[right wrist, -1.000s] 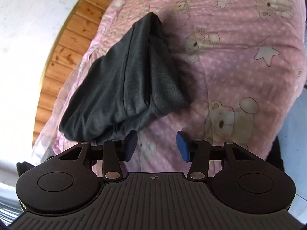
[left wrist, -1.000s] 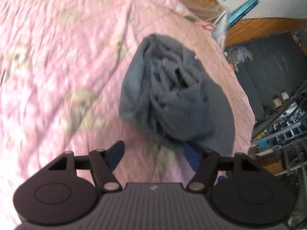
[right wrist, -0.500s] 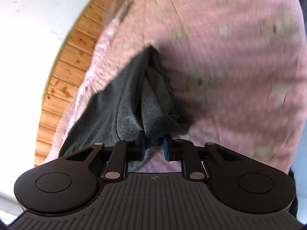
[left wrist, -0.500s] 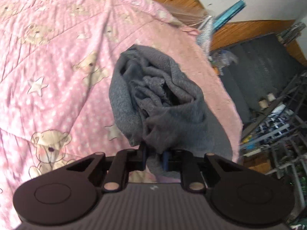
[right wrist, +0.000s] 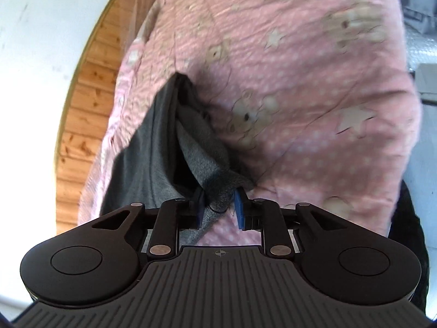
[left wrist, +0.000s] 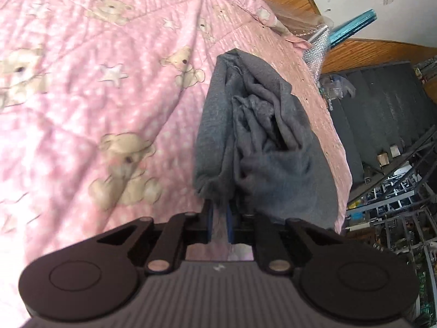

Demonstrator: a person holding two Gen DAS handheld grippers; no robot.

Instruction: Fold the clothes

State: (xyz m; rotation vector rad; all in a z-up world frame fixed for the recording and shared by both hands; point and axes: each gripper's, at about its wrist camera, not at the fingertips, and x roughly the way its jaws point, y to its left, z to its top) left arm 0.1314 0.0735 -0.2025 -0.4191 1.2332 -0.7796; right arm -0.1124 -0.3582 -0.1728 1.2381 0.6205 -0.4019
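A dark grey garment (left wrist: 259, 142), bunched and partly folded, lies on a pink bedspread (left wrist: 95, 95) printed with bears and stars. In the left wrist view my left gripper (left wrist: 218, 210) is shut on the garment's near corner, which sticks up between the blue pads. The right wrist view shows the same garment (right wrist: 153, 150) near the bed's left edge. My right gripper (right wrist: 218, 205) has another corner of it bunched between its pads. Its jaws are opening, and the cloth still fills the gap. Pink bedspread (right wrist: 314, 109) spreads out to the right.
A wooden wall panel (right wrist: 82, 109) runs along the bed's far side. Past the bed's edge are dark stairs (left wrist: 382, 104), metal racks (left wrist: 396, 191), a teal bar (left wrist: 352, 27) and a bubble-wrap roll (left wrist: 316, 46).
Both grippers were open and short of the garment a second ago. Each then moved in and shut on a corner. The right jaws now stand slightly wider than half a second ago.
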